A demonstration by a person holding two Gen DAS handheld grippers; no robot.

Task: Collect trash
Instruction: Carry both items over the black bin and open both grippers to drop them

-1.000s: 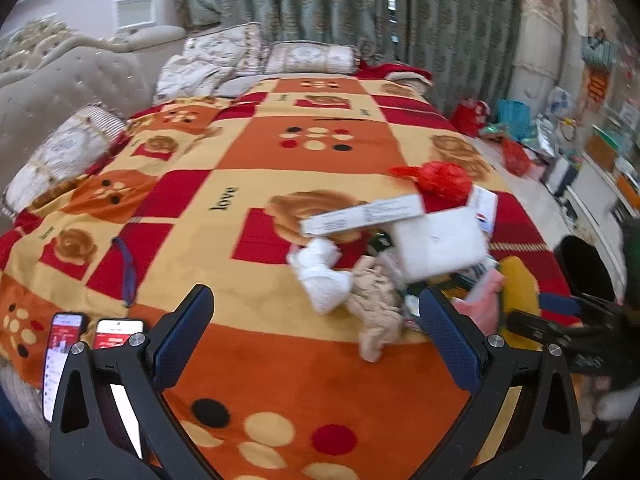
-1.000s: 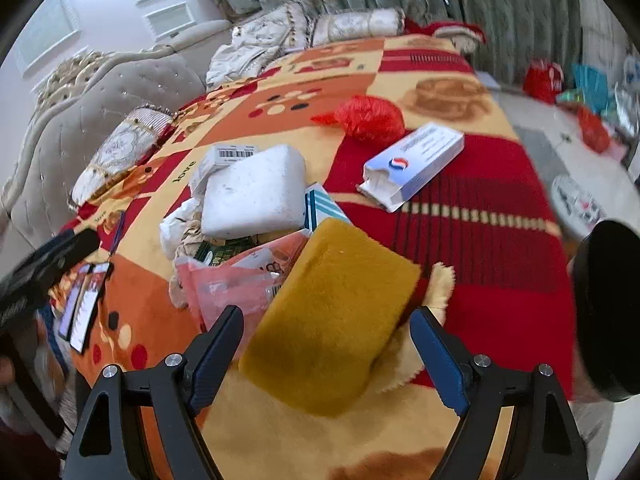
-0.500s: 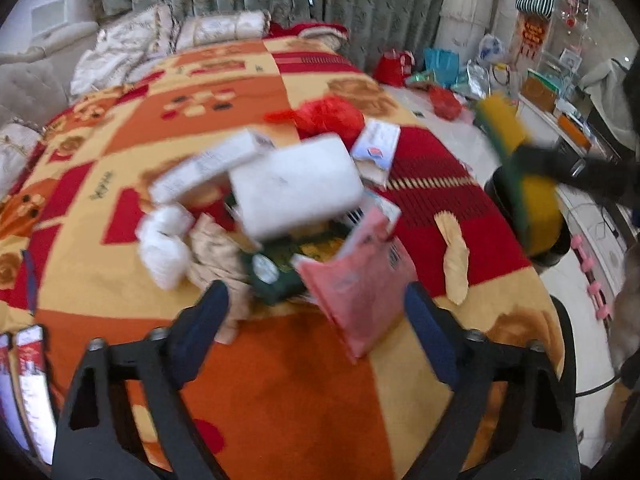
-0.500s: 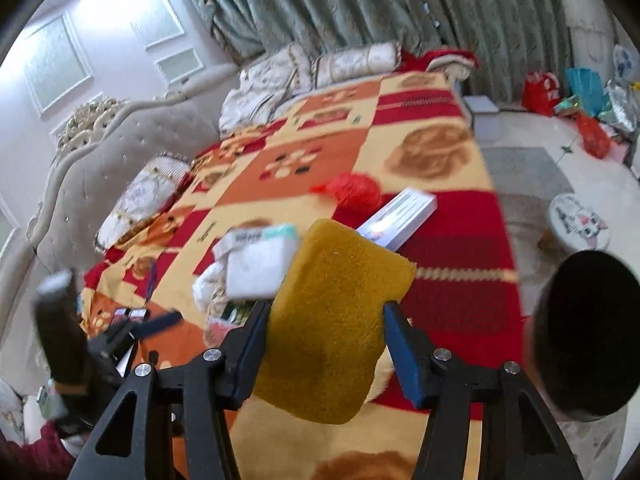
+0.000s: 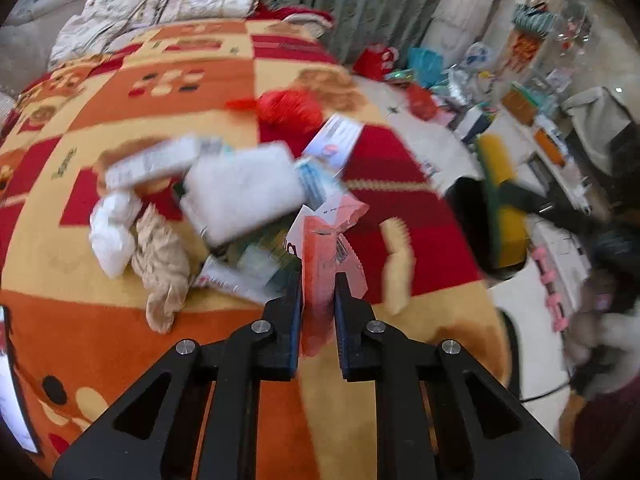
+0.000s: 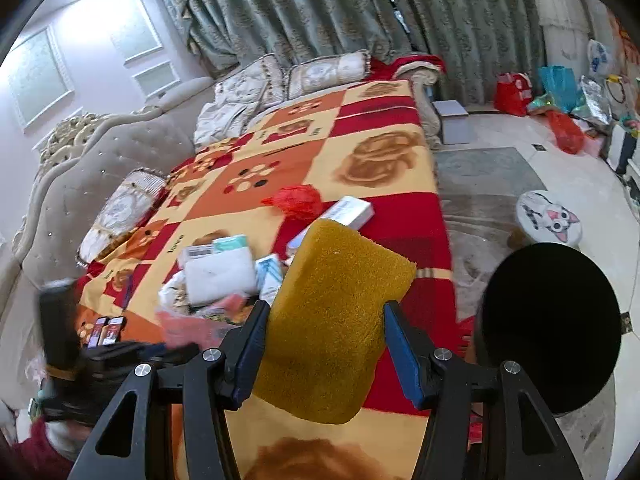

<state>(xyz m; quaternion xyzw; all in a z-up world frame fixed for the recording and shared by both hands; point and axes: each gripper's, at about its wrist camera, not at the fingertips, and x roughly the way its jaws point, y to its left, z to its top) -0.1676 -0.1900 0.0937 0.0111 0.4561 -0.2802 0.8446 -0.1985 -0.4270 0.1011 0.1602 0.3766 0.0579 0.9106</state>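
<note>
Two grips, left jaws clamped on pink packet [image 5: 320, 264], right jaws on yellow sponge [image 6: 332, 320]

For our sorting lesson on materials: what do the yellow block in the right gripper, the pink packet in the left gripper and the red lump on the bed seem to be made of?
Yellow block: probably sponge foam, matt, with a pitted, porous face. Pink packet: likely thin plastic film, slightly glossy, creased and printed, though blur leaves coated paper possible. Red lump: seemingly a crumpled thin plastic bag, shiny and translucent in its folds.

I see a bed [image 6: 384, 160] in a checked blanket, strewn with a trash pile [image 5: 224, 204], red bag [image 6: 298, 200] and two phones [image 6: 106, 330].
</note>
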